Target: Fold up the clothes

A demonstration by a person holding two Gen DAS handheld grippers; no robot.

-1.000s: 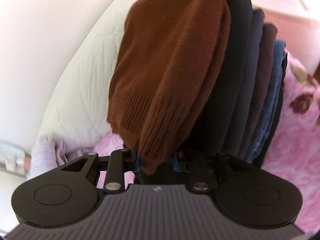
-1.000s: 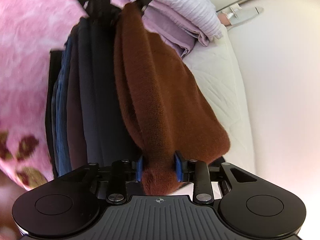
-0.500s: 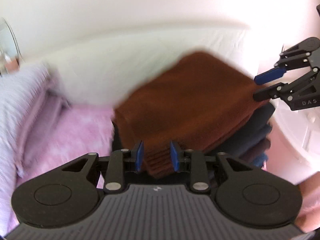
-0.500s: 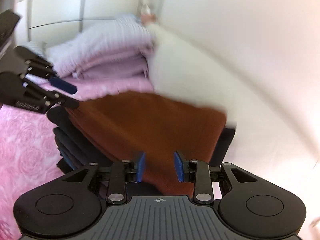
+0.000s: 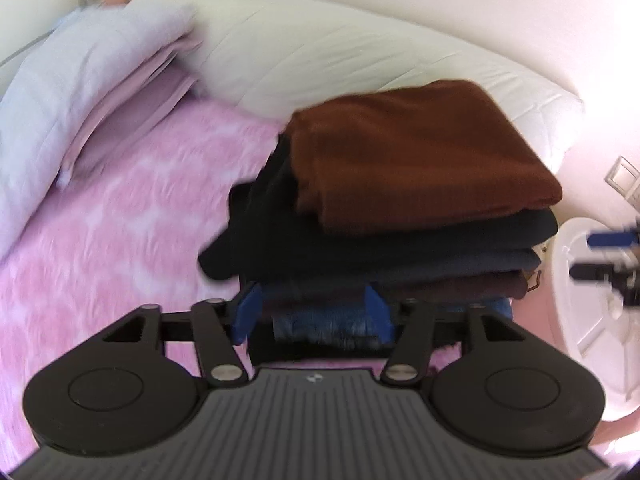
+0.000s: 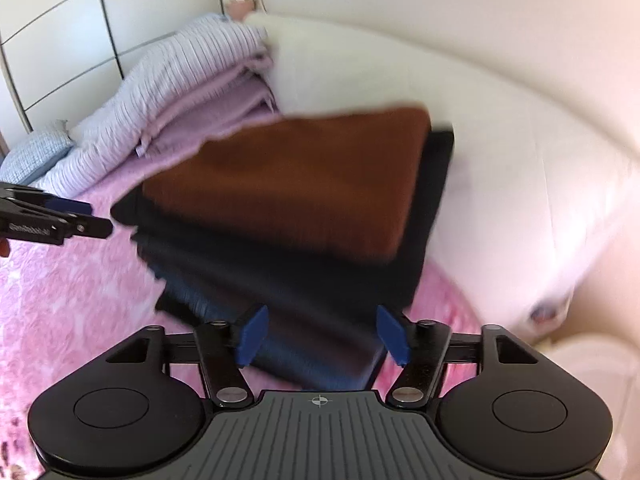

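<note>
Left wrist view: we see the pink bedspread (image 5: 120, 216) with a white quilt (image 5: 360, 60) behind it, and a stack (image 5: 380, 248) of dark folded clothes sitting on the spread with the brown sweater (image 5: 416, 152) folded flat on top. We have both grippers clear of the stack with nothing in them: left gripper (image 5: 312, 312) jaws spread wide, right gripper (image 6: 322, 334) jaws likewise spread.

light: bright daylight, walls washed out | blur: motion smear, both views | edges: fisheye-bowed, dark corners
</note>
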